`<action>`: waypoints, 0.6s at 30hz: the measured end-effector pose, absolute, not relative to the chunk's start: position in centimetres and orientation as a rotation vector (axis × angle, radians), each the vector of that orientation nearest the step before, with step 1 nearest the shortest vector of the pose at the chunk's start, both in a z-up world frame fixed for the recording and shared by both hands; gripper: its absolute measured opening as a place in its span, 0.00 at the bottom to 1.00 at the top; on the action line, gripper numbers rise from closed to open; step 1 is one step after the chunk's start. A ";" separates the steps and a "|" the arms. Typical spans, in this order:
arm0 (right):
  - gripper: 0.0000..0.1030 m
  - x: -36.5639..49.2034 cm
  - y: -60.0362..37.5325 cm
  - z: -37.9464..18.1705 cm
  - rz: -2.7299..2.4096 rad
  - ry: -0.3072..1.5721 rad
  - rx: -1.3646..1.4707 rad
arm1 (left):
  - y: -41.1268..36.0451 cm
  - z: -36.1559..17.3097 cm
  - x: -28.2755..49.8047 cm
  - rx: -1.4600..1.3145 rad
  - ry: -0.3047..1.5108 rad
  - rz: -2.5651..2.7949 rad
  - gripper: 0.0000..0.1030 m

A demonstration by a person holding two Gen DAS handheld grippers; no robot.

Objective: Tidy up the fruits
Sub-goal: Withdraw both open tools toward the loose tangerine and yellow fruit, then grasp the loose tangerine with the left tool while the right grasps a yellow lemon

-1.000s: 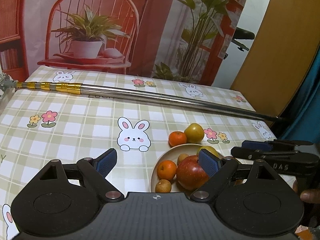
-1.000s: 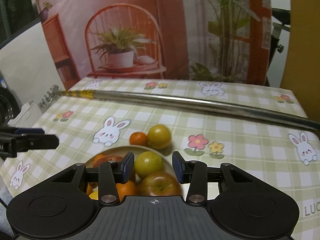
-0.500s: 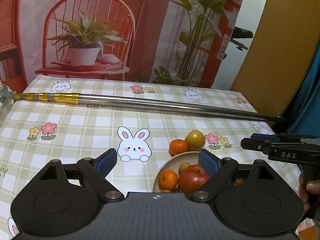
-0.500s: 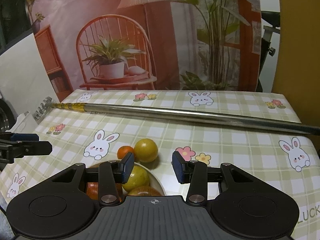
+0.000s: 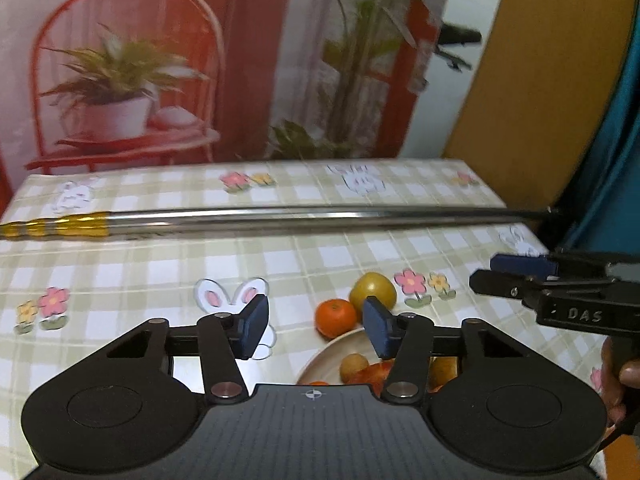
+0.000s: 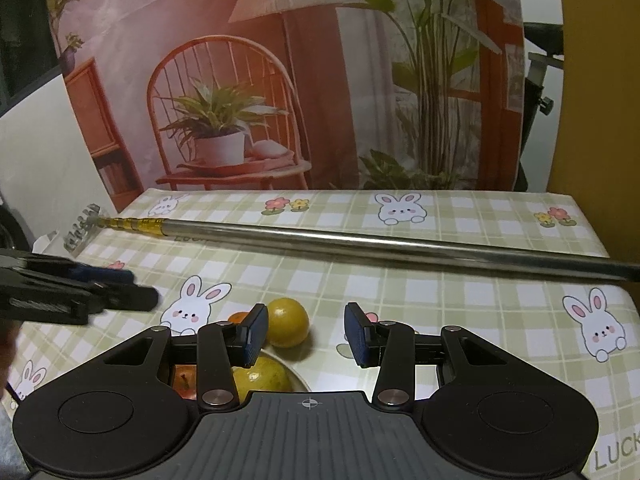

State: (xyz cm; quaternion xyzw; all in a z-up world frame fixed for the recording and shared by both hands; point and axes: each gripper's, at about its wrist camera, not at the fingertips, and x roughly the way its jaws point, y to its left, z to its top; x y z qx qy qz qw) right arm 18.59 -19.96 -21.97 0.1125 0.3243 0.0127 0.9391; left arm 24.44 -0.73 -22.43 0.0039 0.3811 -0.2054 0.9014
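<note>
Left gripper point(image 5: 314, 332): matte black body with a ribbed centre plate bearing a small crosshair mark, two round discs, silver pivot screws, and angled arms ending in dark blue ridged pads point(image 5: 252, 330). Right gripper point(image 6: 306, 334): the same build, black with silver screws and blue pads point(image 6: 356, 334); seen from the side in the left view, its housing carries white lettering "DAS".

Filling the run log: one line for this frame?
left gripper: open, empty | right gripper: open, empty | bowl: holds fruit | outside bowl: tangerine, yellow fruit
</note>
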 end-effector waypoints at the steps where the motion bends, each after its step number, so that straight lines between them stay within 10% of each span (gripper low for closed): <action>1: 0.38 18.7 -20.1 -22.0 0.026 0.664 0.235 | -1.1 -22.9 25.1 0.011 0.814 -0.427 0.50; 18: 0.38 20.0 -22.7 -24.3 0.003 0.698 0.309 | -3.9 -28.4 31.3 0.043 1.014 -0.530 0.45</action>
